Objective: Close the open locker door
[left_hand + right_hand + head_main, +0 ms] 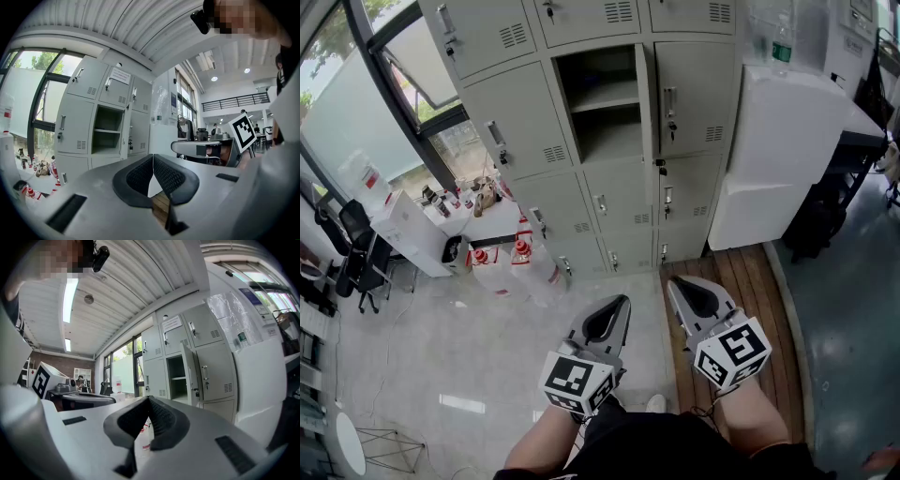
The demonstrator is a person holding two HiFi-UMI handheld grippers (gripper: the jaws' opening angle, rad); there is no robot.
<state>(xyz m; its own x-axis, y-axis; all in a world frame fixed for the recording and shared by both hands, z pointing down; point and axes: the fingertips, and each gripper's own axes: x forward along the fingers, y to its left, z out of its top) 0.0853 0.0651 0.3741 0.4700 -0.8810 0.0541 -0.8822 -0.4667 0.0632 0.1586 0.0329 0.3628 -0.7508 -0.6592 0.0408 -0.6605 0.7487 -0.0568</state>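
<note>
Grey steel lockers (534, 122) line the wall, well ahead; one thin grey sheet-metal door (644, 103) stands open beside its empty compartment (602, 131). Light, stiff, slick, I judge: push its free edge. My left gripper (622, 302) and right gripper (674, 284) are clenched, empty.

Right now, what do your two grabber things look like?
The left gripper and the right gripper are light grey, wedge-shaped shells that taper to a point. Black ribbed pads line the inside of the jaws. Each gripper carries a white cube printed with black square markers.
</note>
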